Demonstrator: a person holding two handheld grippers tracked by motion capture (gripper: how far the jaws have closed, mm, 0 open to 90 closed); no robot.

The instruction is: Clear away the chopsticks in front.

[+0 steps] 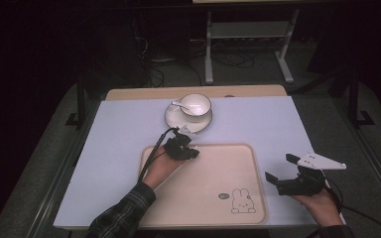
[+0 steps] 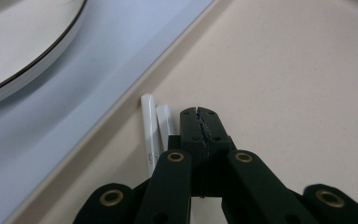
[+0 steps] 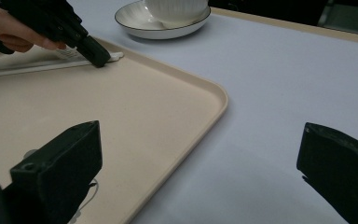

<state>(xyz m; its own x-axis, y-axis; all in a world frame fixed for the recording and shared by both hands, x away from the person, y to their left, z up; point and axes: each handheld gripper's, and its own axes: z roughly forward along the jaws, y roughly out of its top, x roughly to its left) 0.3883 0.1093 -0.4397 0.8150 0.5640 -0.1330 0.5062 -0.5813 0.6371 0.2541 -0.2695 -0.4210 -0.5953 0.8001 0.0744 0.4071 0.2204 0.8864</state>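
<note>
Right gripper (image 1: 279,169): nearest the high camera, held over the table's right side just off the tray's (image 1: 258,198) right edge; jaws wide apart, nothing between them; idle.

Left gripper (image 1: 191,142): at the tray's far-left corner, tips low over the tray surface. In the left gripper view its jaws are pressed together, tooth to tooth; whether anything thin is pinched between them cannot be told.

Packets (image 2: 154,128): two slim white stick packets, lying side by side just beside the left gripper's tips, against the tray's inner rim. In the right gripper view they show as a white sliver (image 3: 114,56) at the black jaw tip.

Tray: beige, rabbit print at its near-right corner, otherwise bare.

Cup (image 1: 196,104) on saucer (image 1: 171,117), spoon (image 1: 178,105) resting in it: beyond the tray on the table (image 1: 258,119), near the left gripper but apart from it.

Progress, judged: packets appear to be lying at the tray corner; cup, saucer and spoon remain off the tray, untouched. If the set is meant to go on the tray, most of that work is left.
</note>
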